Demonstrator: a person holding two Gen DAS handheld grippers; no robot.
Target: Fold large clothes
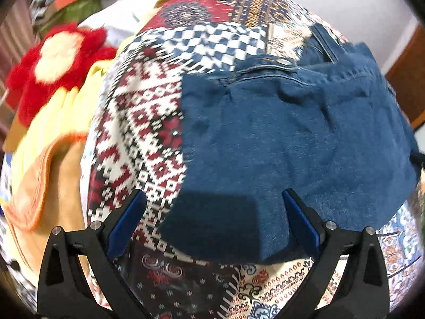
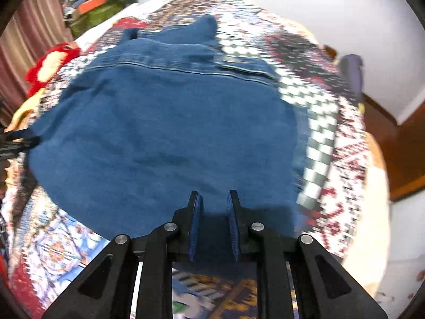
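Observation:
A blue denim garment [image 1: 292, 138] lies spread on a patchwork bedspread [image 1: 138, 133]. It also shows in the right wrist view [image 2: 170, 133], with a seam and a pocket flap at its far end. My left gripper [image 1: 213, 199] is wide open, with its blue-padded jaws on either side of the near denim edge. My right gripper [image 2: 213, 199] stands over the near denim edge with a narrow gap between its jaws and nothing held between them. The tip of the left gripper [image 2: 18, 141] shows at the denim's left edge in the right wrist view.
A red and cream flower-shaped plush [image 1: 55, 61] and yellow and orange cloths [image 1: 45, 159] lie left of the bedspread. A heap of items [image 2: 98, 2] stands at the far left. A brown wooden piece [image 2: 406, 143] and a white wall are on the right.

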